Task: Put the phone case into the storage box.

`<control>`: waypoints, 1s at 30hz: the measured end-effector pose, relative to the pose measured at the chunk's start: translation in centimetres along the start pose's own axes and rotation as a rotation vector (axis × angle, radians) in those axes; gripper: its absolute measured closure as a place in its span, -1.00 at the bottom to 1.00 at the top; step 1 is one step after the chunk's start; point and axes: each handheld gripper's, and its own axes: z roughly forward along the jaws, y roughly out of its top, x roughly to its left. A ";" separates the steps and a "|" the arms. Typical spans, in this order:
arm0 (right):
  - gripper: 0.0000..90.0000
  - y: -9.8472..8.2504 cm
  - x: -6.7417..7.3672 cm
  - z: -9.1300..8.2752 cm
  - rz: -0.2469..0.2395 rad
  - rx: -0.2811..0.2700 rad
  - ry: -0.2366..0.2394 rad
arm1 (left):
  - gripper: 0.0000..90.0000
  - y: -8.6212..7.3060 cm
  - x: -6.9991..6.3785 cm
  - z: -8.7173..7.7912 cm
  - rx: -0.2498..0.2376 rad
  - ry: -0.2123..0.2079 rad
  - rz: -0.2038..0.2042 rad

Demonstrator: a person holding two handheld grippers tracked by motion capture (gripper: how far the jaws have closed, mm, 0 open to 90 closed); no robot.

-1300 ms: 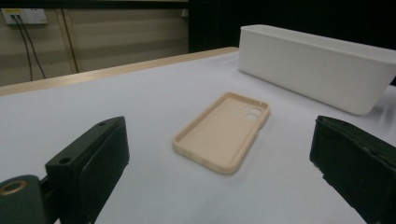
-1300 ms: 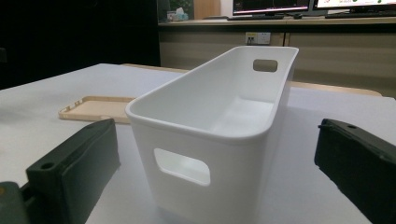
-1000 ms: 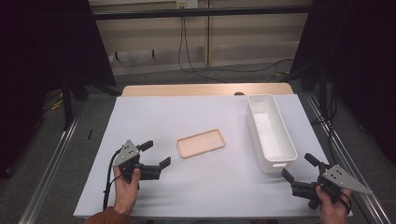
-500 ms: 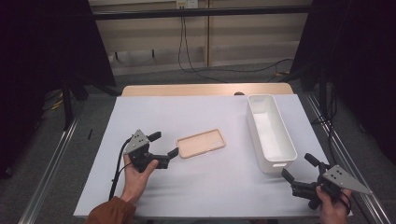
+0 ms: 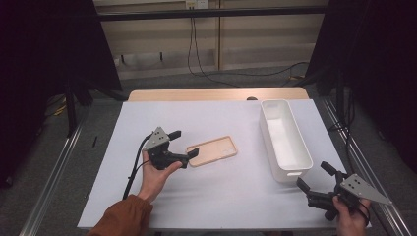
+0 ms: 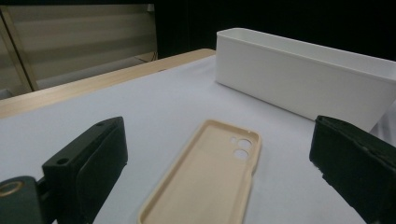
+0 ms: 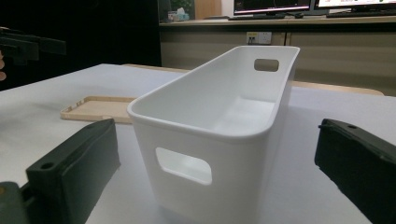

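Lying flat on the white table, the beige phone case (open side up) sits with its near end between the spread jaws of the left gripper, which grips nothing. Right gripper, jaws likewise wide and empty, rests just beside the near end of the white bin

The phone case is cut off by the left gripper view's bottom edge; the white bin by its right edge.
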 end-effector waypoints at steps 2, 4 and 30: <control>-1.00 0.0 0.0 0.0 0.000 -0.001 0.000 | -0.91 0.1 0.1 0.4 -0.002 -0.010 -0.015; -1.00 0.0 0.0 0.0 -0.002 0.000 0.001 | -0.91 0.2 0.4 0.8 0.014 -0.017 -0.017; -1.00 0.0 0.0 -0.1 -0.001 0.000 0.004 | -0.89 2.2 3.0 5.6 0.137 -0.044 -0.015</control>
